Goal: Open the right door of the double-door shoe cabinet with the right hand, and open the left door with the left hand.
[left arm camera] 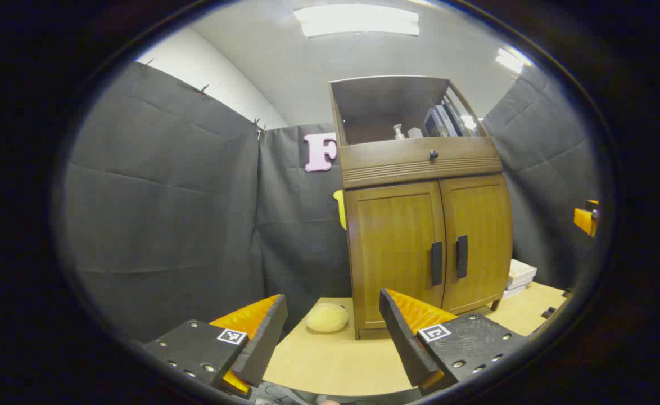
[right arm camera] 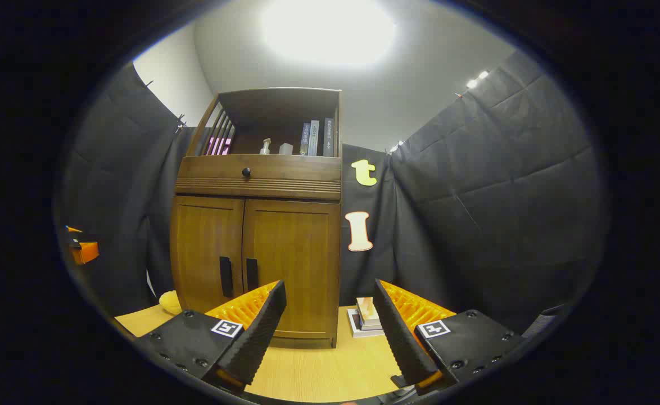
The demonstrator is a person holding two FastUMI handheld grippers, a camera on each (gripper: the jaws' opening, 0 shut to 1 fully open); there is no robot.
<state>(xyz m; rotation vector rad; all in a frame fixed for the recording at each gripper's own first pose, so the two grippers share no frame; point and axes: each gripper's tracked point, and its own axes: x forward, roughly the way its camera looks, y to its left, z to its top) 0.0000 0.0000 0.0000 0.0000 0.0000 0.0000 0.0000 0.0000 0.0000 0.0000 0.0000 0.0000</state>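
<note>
The shoe cabinet [right arm camera: 257, 247] is seen upright on the surface [right arm camera: 307, 371], both doors shut. Rigid hinged doors are judged light; the right handle [right arm camera: 251, 274] and left handle [left arm camera: 436, 262] should be gripped. Both grippers' jaws are spread wide, empty.

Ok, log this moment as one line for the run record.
stage: approach | brown wooden double-door shoe cabinet: both doors closed | left gripper: open, off cabinet | right gripper: open, off cabinet | black bar handles: untouched

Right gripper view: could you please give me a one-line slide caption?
Open right tool faces the shoe cabinet, both doors shut, handles untouched.
</note>
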